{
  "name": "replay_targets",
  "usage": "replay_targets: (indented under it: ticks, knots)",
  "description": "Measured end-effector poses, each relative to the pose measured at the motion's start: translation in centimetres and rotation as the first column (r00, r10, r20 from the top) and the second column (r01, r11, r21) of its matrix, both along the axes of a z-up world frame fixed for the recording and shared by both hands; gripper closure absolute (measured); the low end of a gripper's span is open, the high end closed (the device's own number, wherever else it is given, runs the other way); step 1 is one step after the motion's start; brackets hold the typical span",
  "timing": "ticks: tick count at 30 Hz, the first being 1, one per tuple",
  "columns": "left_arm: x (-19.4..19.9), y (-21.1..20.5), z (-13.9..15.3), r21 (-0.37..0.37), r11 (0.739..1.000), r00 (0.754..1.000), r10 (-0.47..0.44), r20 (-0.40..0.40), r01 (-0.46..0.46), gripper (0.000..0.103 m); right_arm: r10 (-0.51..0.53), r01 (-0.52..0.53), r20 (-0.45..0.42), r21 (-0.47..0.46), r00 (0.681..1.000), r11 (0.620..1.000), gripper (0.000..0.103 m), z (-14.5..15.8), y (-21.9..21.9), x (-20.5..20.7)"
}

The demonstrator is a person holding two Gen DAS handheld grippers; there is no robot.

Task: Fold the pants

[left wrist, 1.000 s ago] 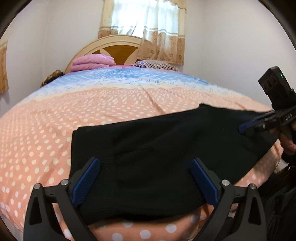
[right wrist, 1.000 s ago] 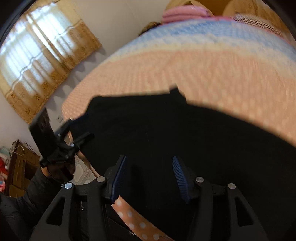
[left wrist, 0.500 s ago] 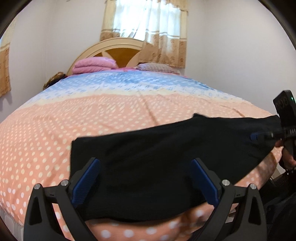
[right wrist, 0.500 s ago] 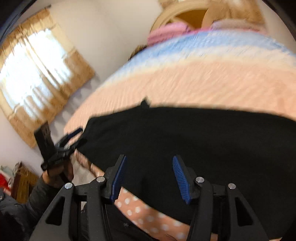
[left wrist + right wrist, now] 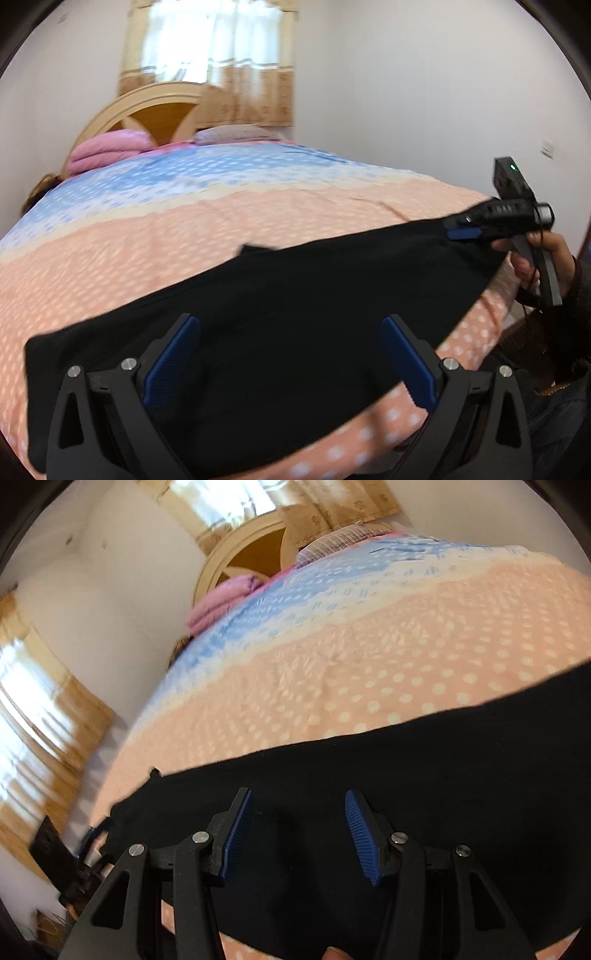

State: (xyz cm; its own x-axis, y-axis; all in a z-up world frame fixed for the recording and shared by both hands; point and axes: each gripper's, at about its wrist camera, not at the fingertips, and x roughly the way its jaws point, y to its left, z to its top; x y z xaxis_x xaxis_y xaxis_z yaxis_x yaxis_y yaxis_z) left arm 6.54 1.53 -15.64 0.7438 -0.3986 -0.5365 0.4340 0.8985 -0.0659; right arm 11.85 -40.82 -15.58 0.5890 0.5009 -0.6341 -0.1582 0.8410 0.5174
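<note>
Your 2 tools, left and right, gape empty over the pants; grab carelessly and only 1 layer lifts.

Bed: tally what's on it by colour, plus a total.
Black: 1, the pants
Pink: 1, the folded blanket by the headboard
Pale striped: 1, the pillow
Total: 3, lying on the polka-dot bedspread
</note>
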Motion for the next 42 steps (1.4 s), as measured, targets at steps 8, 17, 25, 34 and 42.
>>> replay_targets:
  ticks: [8,17,25,34,42]
  knots:
    - [1.5,-4.2,-1.0,0.009,0.993,0.991,-0.116,-0.066,0.116,0.002,0.005,0.001,0.03,-0.186,1.0,0.983,0.049,-0.2,-0.2,-1.3]
    - [1.0,-3.9,-1.6,0.016,0.999,0.995,-0.05,-0.09,0.052,0.002,-0.112,0.145,0.121,-0.315,0.986,0.938,0.038,2.9,-3.9,-3.4]
    - [2.2,-3.3,-2.9,0.047,0.998,0.988,0.056,-0.145,-0.05,0.0,-0.211,0.241,0.118,-0.547,0.97,0.802,0.034,1.1,-6.7,-3.4]
    - [2.3,-3.5,-2.9,0.067,0.995,0.986,0.081,-0.145,-0.072,0.0,-0.18,0.209,0.109,-0.594,0.978,0.777,0.033,1.0,-5.8,-3.4]
    - [2.3,-1.6,-2.3,0.087,0.988,0.981,0.139,-0.134,-0.128,0.0,-0.154,0.18,0.095,-0.589,0.984,0.788,0.033,1.4,-6.0,-5.0]
